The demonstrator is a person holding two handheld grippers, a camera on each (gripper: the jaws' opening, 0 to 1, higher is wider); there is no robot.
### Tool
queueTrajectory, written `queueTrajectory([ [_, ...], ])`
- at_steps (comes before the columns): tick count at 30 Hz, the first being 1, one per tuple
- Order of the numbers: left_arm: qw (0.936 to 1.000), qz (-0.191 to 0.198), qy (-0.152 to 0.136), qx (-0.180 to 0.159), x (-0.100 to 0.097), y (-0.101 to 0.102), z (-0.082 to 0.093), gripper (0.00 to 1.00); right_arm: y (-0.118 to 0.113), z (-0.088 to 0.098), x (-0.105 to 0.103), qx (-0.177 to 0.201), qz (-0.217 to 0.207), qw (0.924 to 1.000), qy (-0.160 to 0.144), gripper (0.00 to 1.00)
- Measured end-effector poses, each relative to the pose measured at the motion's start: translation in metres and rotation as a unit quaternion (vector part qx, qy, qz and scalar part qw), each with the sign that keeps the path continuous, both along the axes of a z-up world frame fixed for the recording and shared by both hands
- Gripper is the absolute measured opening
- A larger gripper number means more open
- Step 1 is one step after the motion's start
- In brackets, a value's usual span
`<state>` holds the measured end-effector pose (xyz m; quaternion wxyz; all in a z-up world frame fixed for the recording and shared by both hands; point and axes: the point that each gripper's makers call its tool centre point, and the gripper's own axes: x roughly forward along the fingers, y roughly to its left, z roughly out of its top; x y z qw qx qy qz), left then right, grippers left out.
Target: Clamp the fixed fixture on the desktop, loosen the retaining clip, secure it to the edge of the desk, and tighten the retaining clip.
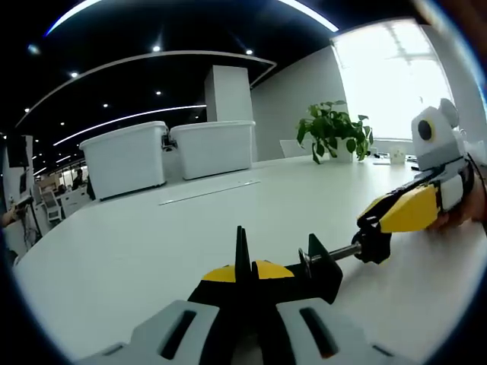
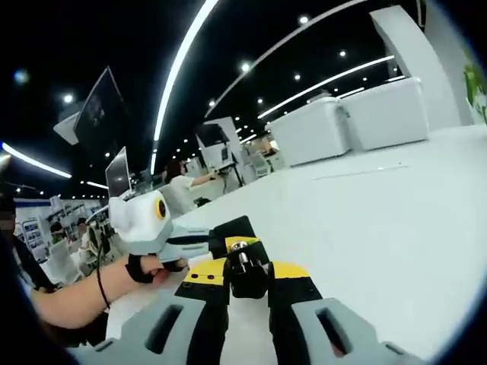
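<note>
The black clamp fixture [image 1: 323, 271] sits low over the white desk [image 1: 137, 251]. My left gripper [image 1: 244, 268] is shut on its thin upright plate. A metal screw [image 1: 344, 252] runs right from the fixture to a black knob, the retaining clip [image 1: 374, 245]. My right gripper [image 1: 378, 228], yellow-tipped and held by a hand, is shut on that knob. In the right gripper view my right gripper [image 2: 248, 268] grips the knob [image 2: 248, 278], whose metal screw end [image 2: 241, 246] faces me. Behind it the left gripper [image 2: 225, 233] comes in from the left, held by a hand [image 2: 144, 270].
Two large white bins [image 1: 125, 160] [image 1: 213, 148] stand at the desk's far side, with a potted plant [image 1: 333, 129] to their right. The desk edge [image 1: 34, 247] curves round at left. A person [image 2: 183, 188] and monitors [image 2: 103, 114] are in the background.
</note>
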<state>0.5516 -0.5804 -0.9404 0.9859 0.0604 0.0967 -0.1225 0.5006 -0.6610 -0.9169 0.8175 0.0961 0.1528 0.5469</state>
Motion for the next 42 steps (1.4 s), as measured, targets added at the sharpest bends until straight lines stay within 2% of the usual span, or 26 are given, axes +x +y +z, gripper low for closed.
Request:
queueTrajectory([
  [7, 1.0, 0.0, 0.001, -0.001, 0.0009, 0.0007, 0.0001, 0.06, 0.001, 0.0007, -0.0006, -0.006, 0.0, 0.9998, -0.019, 0.17],
  [14, 1.0, 0.002, 0.002, -0.002, 0.0012, 0.0013, 0.0002, 0.06, 0.0038, 0.0049, -0.0031, -0.039, 0.001, 0.9924, -0.116, 0.16],
  [21, 0.9999, 0.007, 0.004, -0.007, 0.0021, 0.0026, 0.0002, 0.05, 0.0066, 0.0067, -0.0055, -0.064, 0.003, 0.9814, -0.181, 0.16],
  [26, 0.9995, 0.004, 0.012, -0.029, 0.002, 0.0036, -0.0005, 0.05, 0.008, 0.0074, -0.0066, -0.073, 0.004, 0.9753, -0.208, 0.16],
  [35, 0.9995, 0.004, 0.011, -0.03, 0.0007, 0.0019, -0.0008, 0.05, 0.0088, 0.0084, -0.008, -0.087, 0.008, 0.9649, -0.248, 0.16],
  [40, 0.9995, 0.003, 0.011, -0.029, 0.0015, 0.0022, -0.0006, 0.05, 0.0089, 0.0089, -0.0078, -0.089, 0.009, 0.9627, -0.255, 0.16],
  [42, 0.9995, 0.004, 0.011, -0.028, 0.002, 0.0025, -0.0004, 0.05, 0.0094, 0.0093, -0.0089, -0.099, 0.01, 0.955, -0.279, 0.16],
])
